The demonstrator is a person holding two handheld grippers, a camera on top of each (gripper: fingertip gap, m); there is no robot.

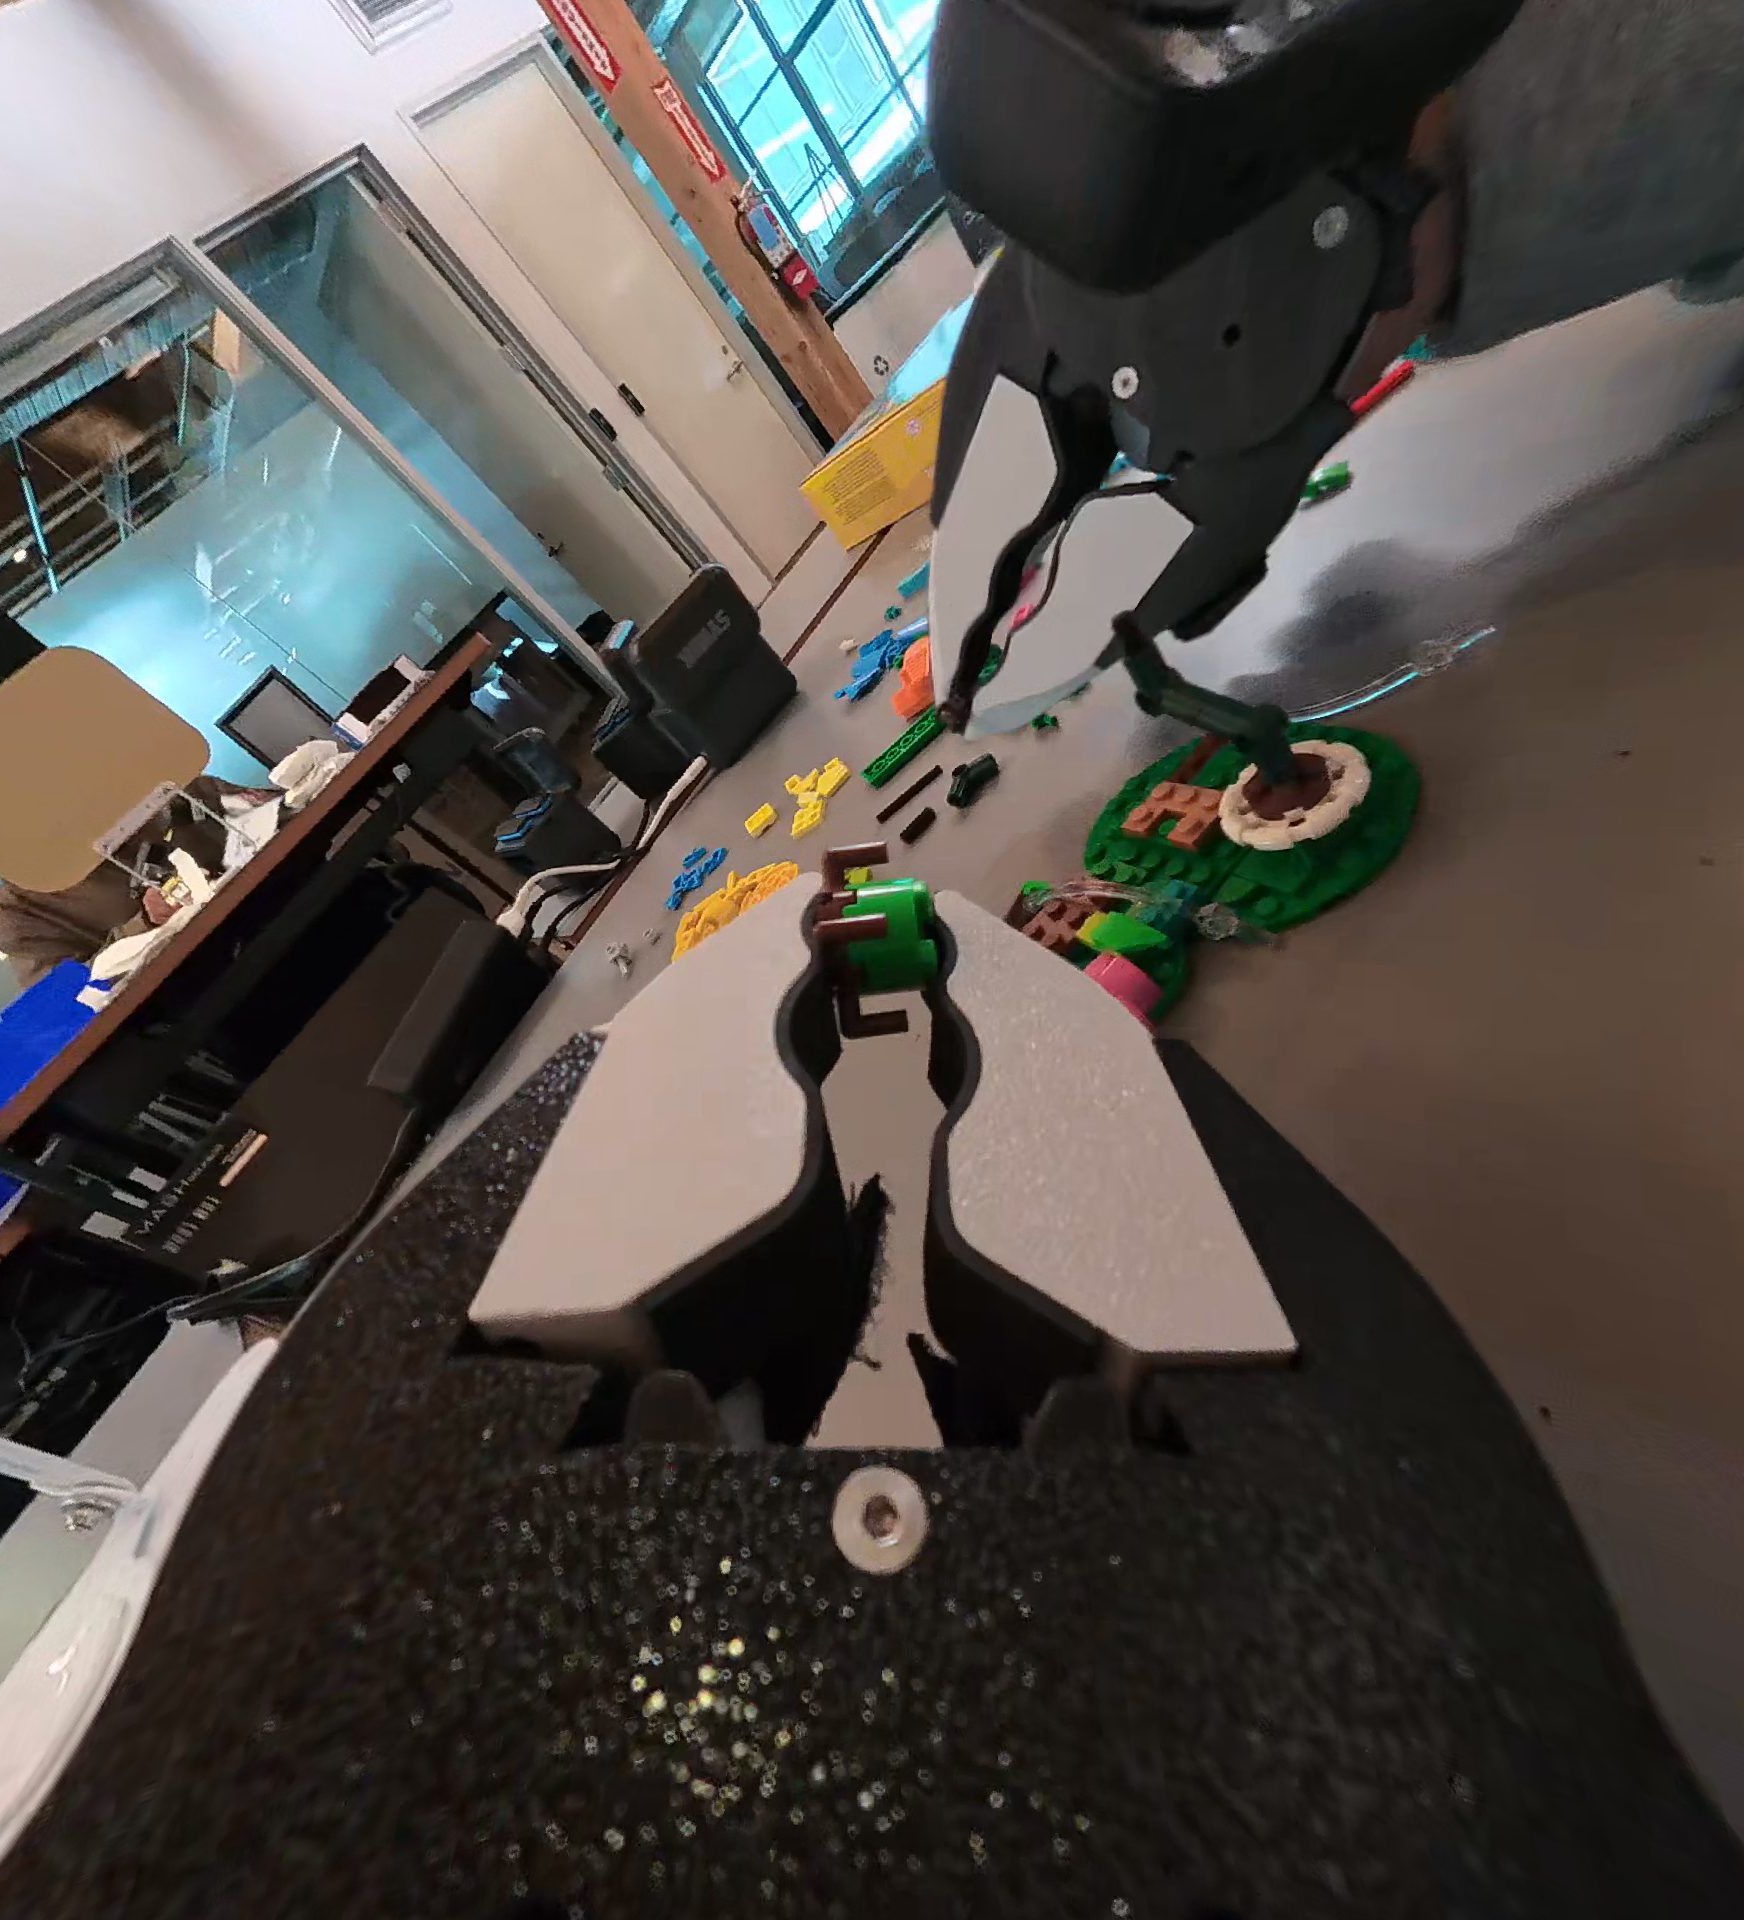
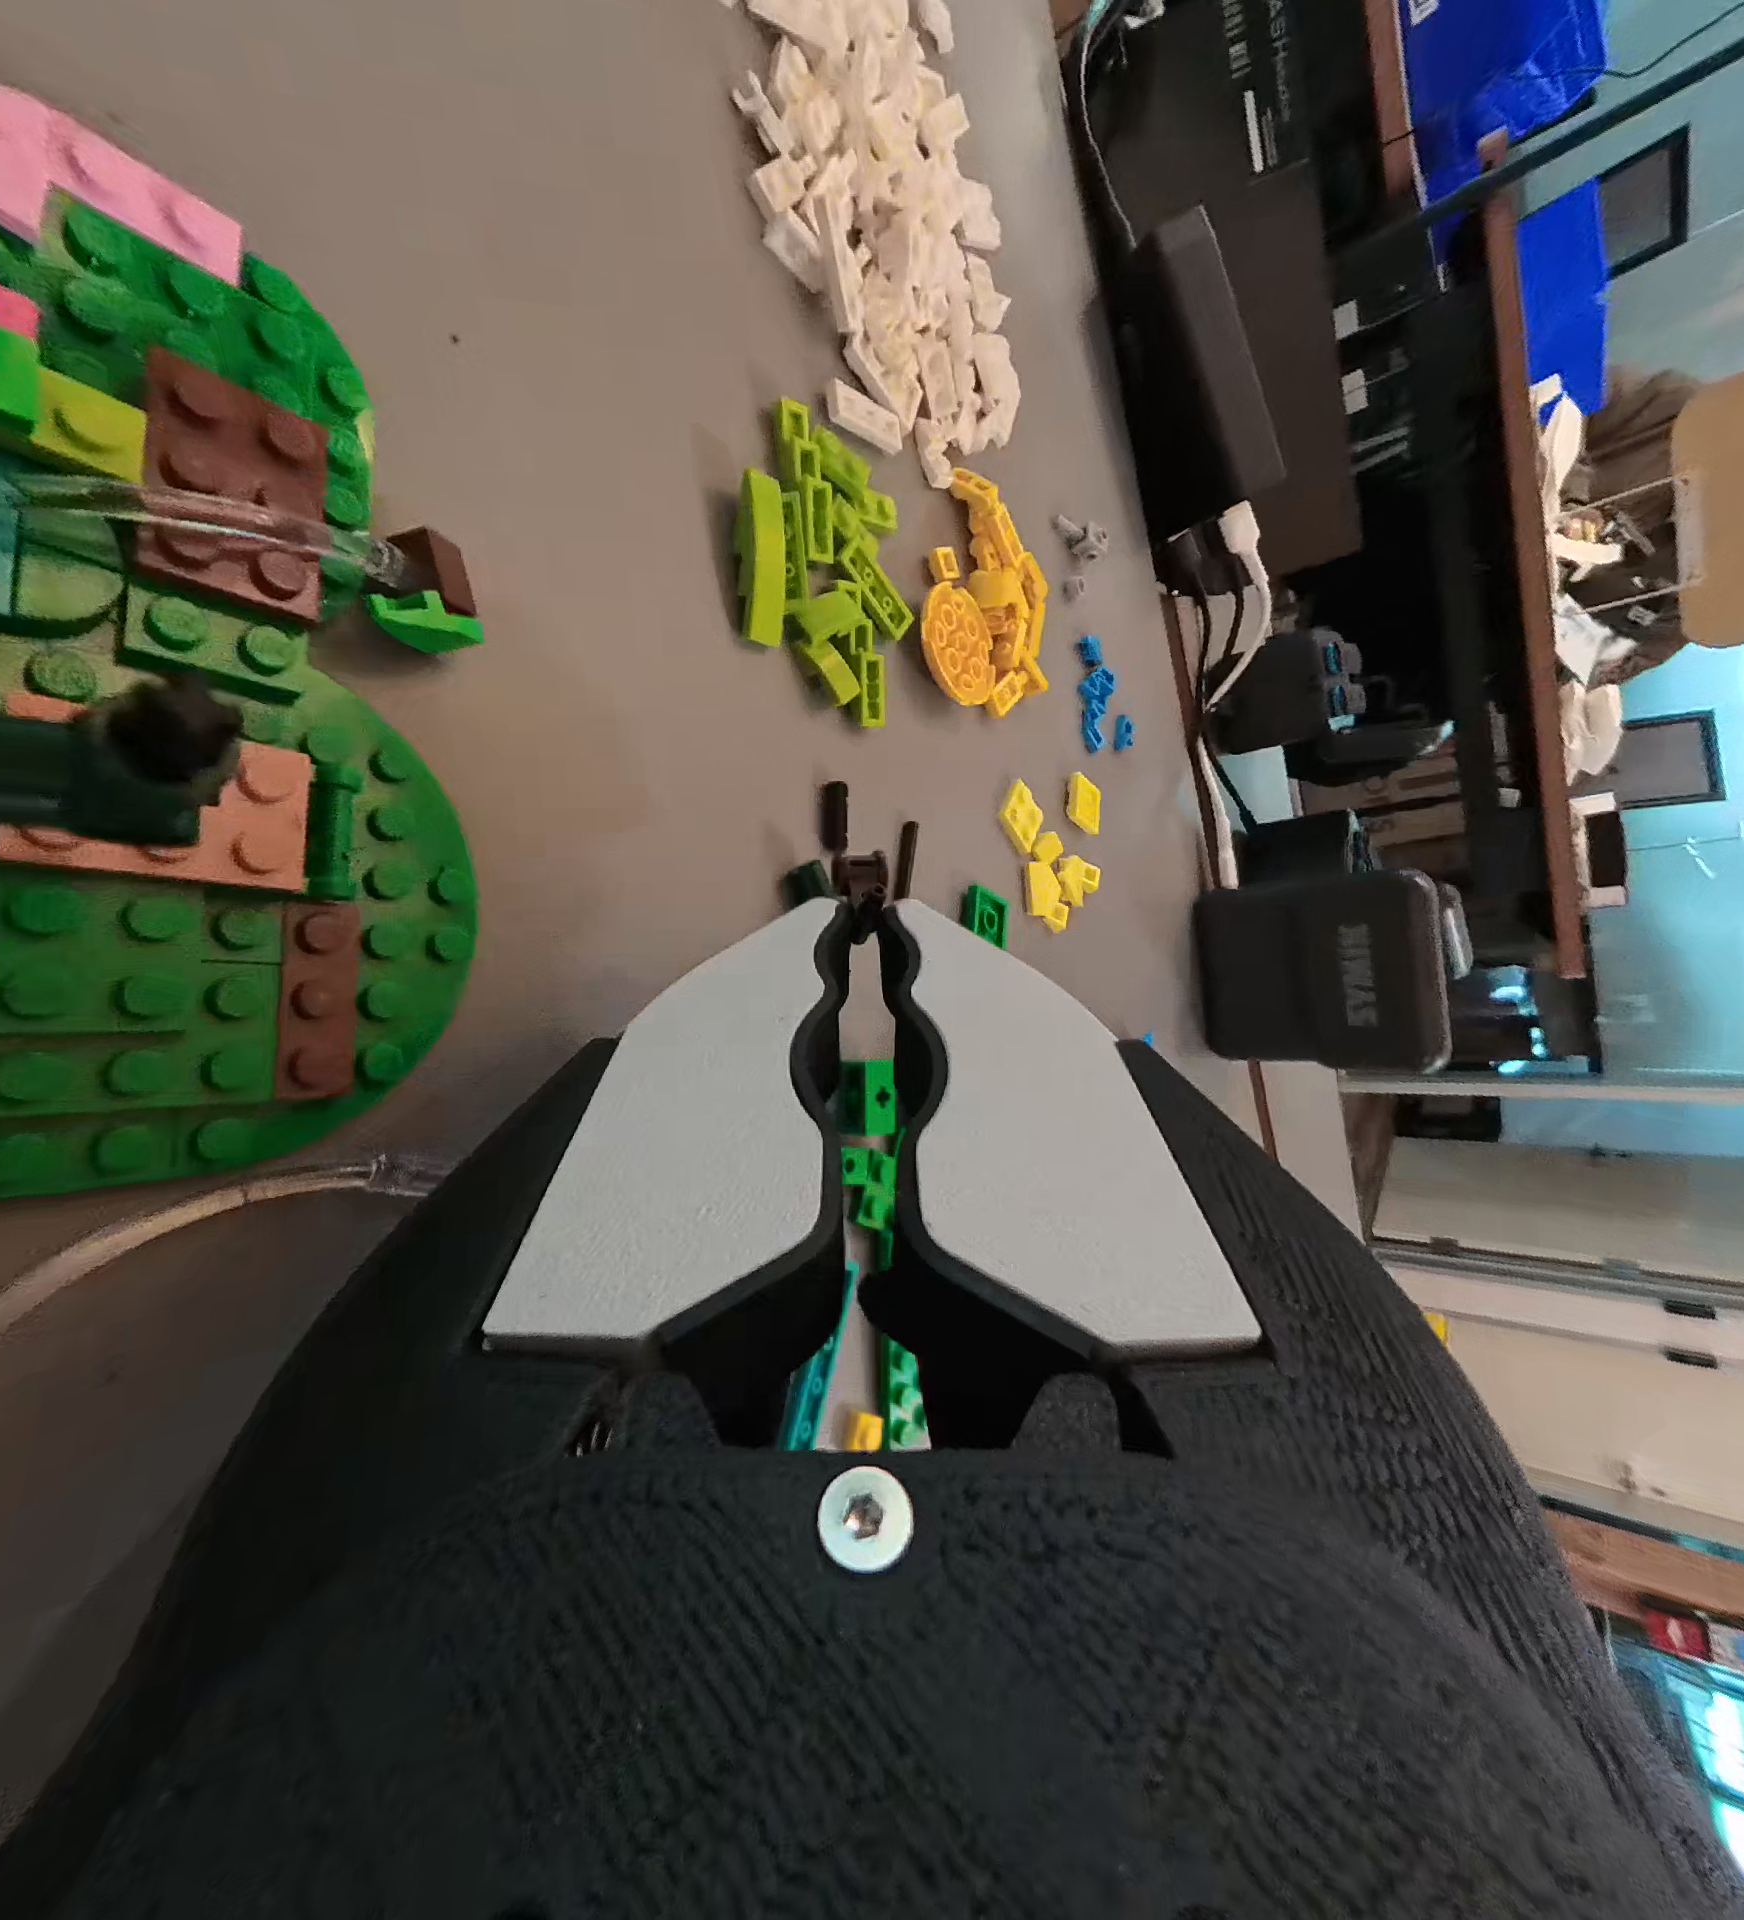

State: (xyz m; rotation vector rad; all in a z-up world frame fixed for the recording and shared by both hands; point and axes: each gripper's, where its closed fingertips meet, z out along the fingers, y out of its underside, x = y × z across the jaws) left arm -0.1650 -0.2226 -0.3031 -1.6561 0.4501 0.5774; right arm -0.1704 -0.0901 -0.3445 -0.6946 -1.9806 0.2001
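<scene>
Tongs on the left gripper are clamped on a small bright-green brick piece with dark brown clip-like bars fixed to its left side, both pads pressing it, lifted above the grey tabletop. Just to its right lies a small green plate with a pink stud, brown and lime bricks and a clear curved strip. Farther right sits a round green base carrying a tan ring and a dark green stem.

Tongs on the right gripper are nearly closed, pinching a tiny dark brown clip piece at their very tips. Just beyond it on the tabletop lie a short dark brown bar, a thin dark rod, a dark green piece to the left and a green plate to the right. Farther off are heaps of yellow, lime, orange-yellow, blue and white pieces. The green base fills the left side of the right wrist view.
</scene>
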